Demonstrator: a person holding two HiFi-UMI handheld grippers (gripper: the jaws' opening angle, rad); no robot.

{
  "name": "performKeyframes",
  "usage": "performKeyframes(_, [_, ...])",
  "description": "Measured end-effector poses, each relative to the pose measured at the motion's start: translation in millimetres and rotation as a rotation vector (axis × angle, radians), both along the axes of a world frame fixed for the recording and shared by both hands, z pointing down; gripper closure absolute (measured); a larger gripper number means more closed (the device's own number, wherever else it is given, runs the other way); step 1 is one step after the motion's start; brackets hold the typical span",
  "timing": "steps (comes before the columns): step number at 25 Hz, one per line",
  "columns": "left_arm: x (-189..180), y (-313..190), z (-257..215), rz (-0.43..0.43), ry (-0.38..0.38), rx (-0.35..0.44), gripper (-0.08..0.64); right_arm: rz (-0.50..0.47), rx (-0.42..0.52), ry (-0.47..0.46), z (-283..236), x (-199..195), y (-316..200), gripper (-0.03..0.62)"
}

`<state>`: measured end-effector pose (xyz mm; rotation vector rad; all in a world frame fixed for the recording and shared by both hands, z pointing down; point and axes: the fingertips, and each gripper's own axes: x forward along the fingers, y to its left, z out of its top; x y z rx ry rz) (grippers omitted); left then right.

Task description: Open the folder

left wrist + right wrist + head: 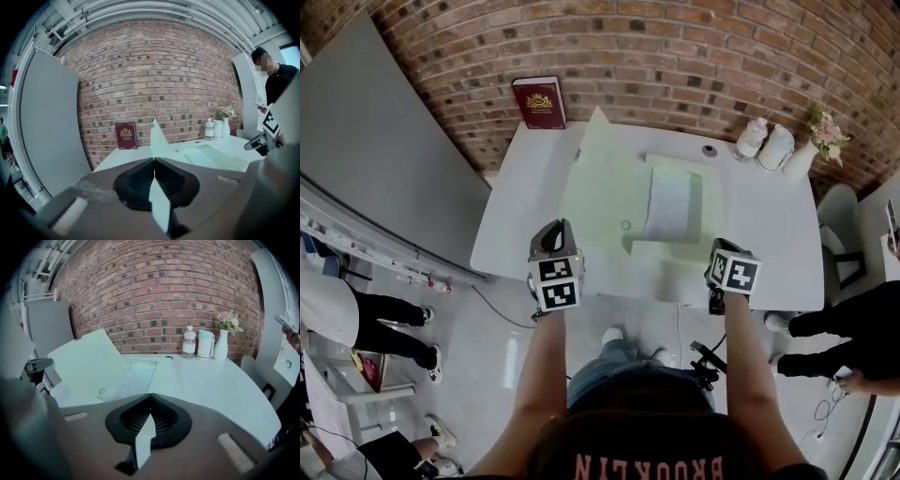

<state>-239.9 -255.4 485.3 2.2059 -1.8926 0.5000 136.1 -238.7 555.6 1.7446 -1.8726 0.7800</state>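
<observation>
I see the folder [609,202] lying open on the white desk [769,234], in the middle and a bit to the left. Its left flap [598,141] stands up off the desk, tilted. A white sheet [667,202] lies flat inside it, on the right half.

My left gripper [553,232] is at the near left edge of the folder. In the left gripper view its jaws are shut tight on the thin pale flap [158,138], which pokes up edge-on past the tips.

My right gripper [720,251] is near the front right of the desk, just beside the folder's lower right corner. Its jaws are shut too. In the right gripper view a thin pale strip sits pinched between them. I think it is a corner of the folder's bottom cover, but the view is poor there.

A red book [539,103] leans on the brick wall behind the desk. A bottle [752,138] and a vase of flowers [811,141] stand at the far right corner.
</observation>
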Motion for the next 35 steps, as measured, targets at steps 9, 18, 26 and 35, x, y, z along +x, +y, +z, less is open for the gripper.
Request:
performKeyframes(9, [-37.5, -7.5, 32.9, -0.070, 0.038, -0.090, 0.549, -0.126, 0.141, 0.011, -32.2, -56.3, -15.6, 0.594])
performKeyframes(18, [-64.9, -16.4, 69.9, -0.125, 0.071, -0.177, 0.540, -0.189, 0.226, -0.007, -50.2, -97.2, -29.1, 0.594])
performKeyframes(26, [-87.4, -20.2, 110.6, -0.188, 0.142, -0.292, 0.531, -0.212, 0.223, 0.004, -46.3, -119.9, -34.3, 0.594])
performKeyframes(35, [-103.3, -26.1, 144.2, -0.251, 0.148, -0.373, 0.503, -0.240, 0.198, 0.011, -34.4, -132.7, -40.3, 0.594])
